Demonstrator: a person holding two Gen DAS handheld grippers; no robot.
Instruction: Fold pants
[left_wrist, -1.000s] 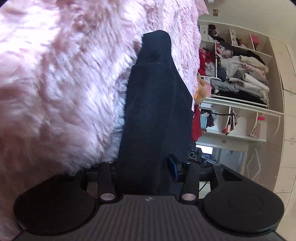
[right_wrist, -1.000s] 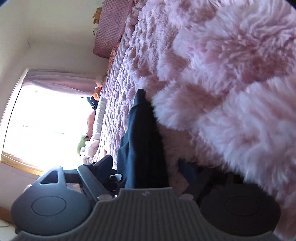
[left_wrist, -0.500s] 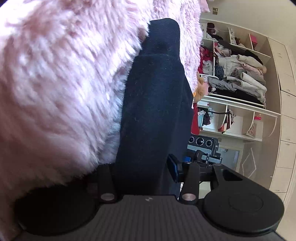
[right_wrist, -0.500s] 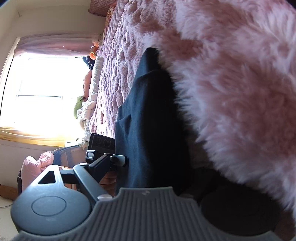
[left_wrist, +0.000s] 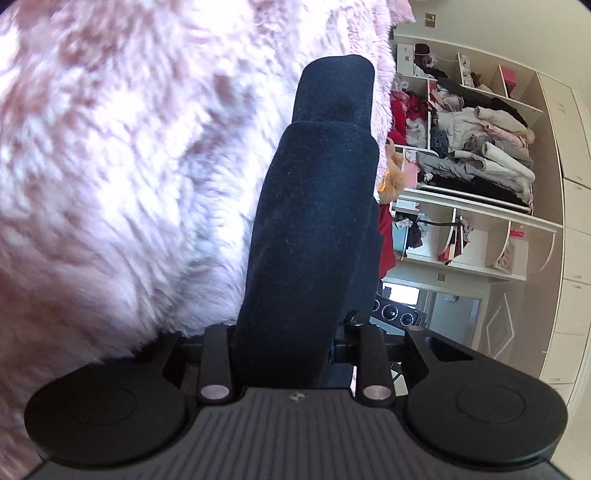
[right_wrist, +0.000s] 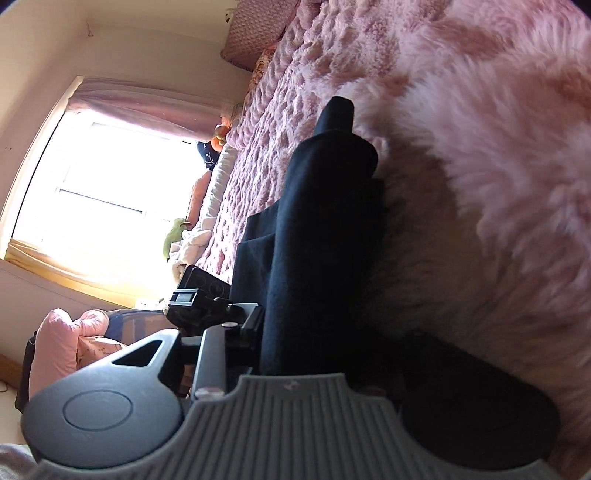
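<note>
A: Nearest the pants (left_wrist: 314, 221), what grips them?

B: Left gripper (left_wrist: 291, 354) and right gripper (right_wrist: 295, 354); both jaws have just been closing, narrowed with the dark fabric between them. Whether the pads press it, I cannot tell.

A: Where do the pants lie?

B: Folded lengthwise on the pink furry bedspread (left_wrist: 129, 166). Beyond the pants: open shelves of clothes (left_wrist: 480, 140) on one side, a bright window (right_wrist: 110, 192) on the other.

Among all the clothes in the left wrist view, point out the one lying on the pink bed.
It is the dark navy pants, stretched along the fluffy pink bedspread straight ahead. Every other garment is piled in the open wardrobe shelves across the room.
</note>
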